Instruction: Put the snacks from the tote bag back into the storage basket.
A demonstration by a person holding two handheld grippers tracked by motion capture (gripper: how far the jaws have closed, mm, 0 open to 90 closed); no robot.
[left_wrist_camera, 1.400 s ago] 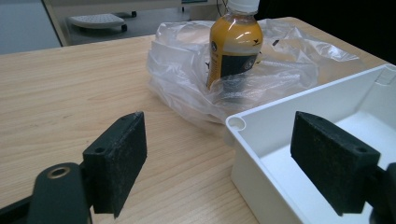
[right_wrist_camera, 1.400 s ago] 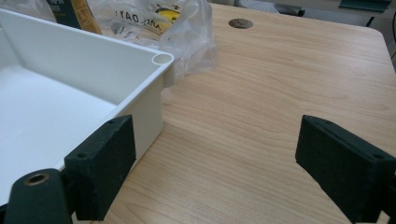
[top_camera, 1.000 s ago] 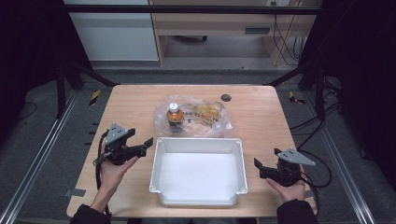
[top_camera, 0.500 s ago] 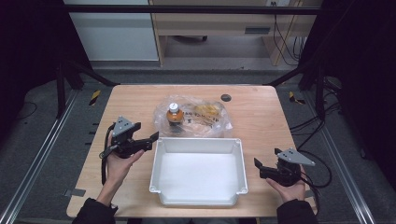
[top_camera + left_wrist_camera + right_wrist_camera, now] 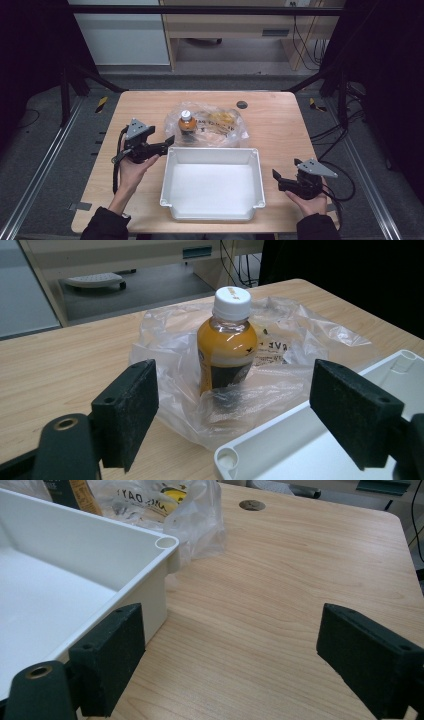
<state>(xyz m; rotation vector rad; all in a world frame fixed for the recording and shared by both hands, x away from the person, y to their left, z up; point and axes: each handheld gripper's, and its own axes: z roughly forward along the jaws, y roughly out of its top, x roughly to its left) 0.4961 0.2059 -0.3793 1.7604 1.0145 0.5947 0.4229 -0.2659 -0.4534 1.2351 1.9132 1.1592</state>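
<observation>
A small bottle (image 5: 187, 124) of orange drink with a white cap stands upright in a crumpled clear plastic bag (image 5: 215, 125) at the table's far middle. In the left gripper view the bottle (image 5: 227, 340) is straight ahead, wrapped low by the bag (image 5: 300, 340). My left gripper (image 5: 167, 143) is open, just left of the white tray's far-left corner, pointing at the bottle. The empty white tray (image 5: 212, 182) lies at the near middle. My right gripper (image 5: 276, 177) is open beside the tray's right wall, holding nothing.
A round grommet hole (image 5: 242, 104) sits in the tabletop behind the bag. In the right gripper view the tray corner (image 5: 166, 543) is at the left and bare wood (image 5: 280, 595) stretches ahead. Cables trail from both grippers.
My left gripper has moved forward and to the right, toward the bottle and the tray's far-left corner. The right gripper has stayed in place.
</observation>
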